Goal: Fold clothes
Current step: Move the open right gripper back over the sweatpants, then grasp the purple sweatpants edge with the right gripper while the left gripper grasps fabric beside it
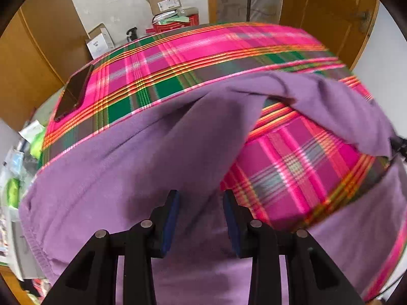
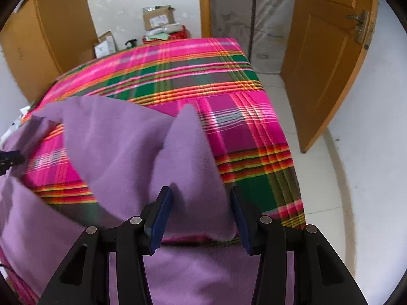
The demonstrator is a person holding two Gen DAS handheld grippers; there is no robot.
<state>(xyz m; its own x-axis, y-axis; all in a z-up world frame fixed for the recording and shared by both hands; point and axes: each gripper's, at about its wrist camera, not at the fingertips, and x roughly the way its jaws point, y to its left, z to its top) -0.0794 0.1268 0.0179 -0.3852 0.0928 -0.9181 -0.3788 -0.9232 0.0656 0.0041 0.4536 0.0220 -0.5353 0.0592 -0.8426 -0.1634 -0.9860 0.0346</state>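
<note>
I can't read the labels on the boxes beyond the bedspread. My purple garment runs off the frame's bottom, below that bedspread.

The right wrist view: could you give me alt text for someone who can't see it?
A purple garment lies rumpled on a pink-and-green plaid bedspread, with a fold of it standing between the open jaws of the right gripper. Behind the bed are cardboard boxes and an open wooden door.
</note>
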